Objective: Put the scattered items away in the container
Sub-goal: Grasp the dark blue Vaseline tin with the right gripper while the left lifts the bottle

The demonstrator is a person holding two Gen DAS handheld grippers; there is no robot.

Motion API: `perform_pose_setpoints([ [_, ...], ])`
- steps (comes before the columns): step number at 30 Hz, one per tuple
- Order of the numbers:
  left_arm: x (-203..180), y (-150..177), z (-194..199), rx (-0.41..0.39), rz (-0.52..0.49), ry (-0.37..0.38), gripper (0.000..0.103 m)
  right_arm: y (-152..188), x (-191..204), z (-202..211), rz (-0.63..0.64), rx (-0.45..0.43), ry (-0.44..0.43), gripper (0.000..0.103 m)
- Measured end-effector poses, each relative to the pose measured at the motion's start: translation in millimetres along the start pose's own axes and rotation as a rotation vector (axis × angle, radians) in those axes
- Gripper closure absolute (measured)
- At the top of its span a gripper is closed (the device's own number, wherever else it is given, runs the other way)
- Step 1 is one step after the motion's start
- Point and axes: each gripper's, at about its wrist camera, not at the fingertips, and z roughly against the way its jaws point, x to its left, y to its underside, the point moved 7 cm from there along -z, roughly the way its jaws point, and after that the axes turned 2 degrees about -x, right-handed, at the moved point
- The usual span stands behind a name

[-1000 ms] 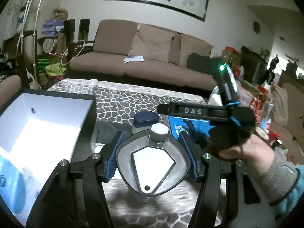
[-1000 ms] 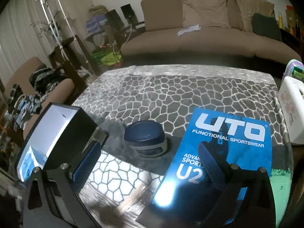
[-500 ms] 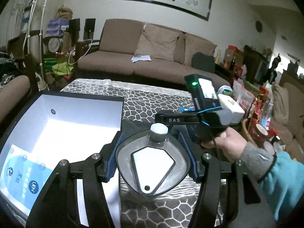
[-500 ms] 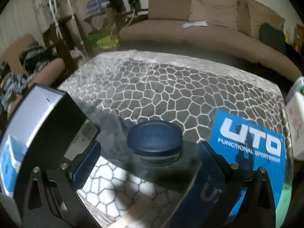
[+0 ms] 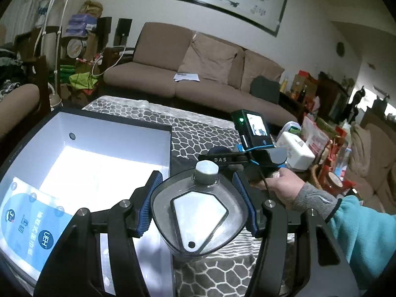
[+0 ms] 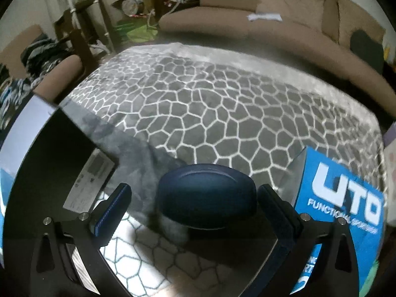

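Count: two hand-held grippers, one container, three loose items.

Left hand-held gripper (image 5: 198,208): clenched on one clear bottle (image 5: 199,212) with a grey cap, blue pads pressing its sides at 9 and 3 o'clock. The bottle hangs at the right edge of the open black box (image 5: 170,148), whose white interior holds one blue-and-white card (image 5: 32,220) at 8 o'clock. The bottle's base is hidden behind its own body.

Right hand-held gripper (image 6: 190,206): released, jaws standing wide to either side of one dark blue jar (image 6: 206,195) on the bench (image 6: 222,104); whether the pads touch it I cannot tell. Jar's lower half is shadowed. One blue UTO packet (image 6: 346,198) lies at 3 o'clock of the jar, cut off by the frame edge. The right view is blurred.
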Motion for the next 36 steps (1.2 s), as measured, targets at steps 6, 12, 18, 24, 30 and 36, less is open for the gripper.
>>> perform_pose_setpoints([
  [6, 5.7, 0.3, -2.0, 0.007, 0.019, -0.003, 0.047, -1.0, -1.3, -2.2, -0.017, 0.008, -0.005, 0.024],
  [12, 4.9, 1.0, -1.2, 0.009, 0.021, -0.005, 0.047, 0.1, -0.4, -0.1, 0.017, -0.006, 0.058, 0.03],
  [18, 5.7, -1.7, 3.8, 0.003, 0.017, -0.006, 0.047, 1.2, 10.2, 8.8, 0.092, -0.043, 0.118, 0.03],
  [24, 5.9, -4.5, 11.1, -0.001, 0.018, -0.008, 0.047, -1.1, 17.2, 25.7, 0.094, -0.068, 0.118, 0.03],
  [30, 21.1, -10.5, 23.8, -0.002, 0.042, -0.019, 0.047, 0.4, 31.9, 50.0, 0.102, -0.077, 0.096, 0.03],
  [36, 59.6, -21.9, 48.4, -0.007, 0.065, -0.074, 0.047, 0.6, 61.7, 100.6, 0.146, -0.113, 0.021, 0.03],
])
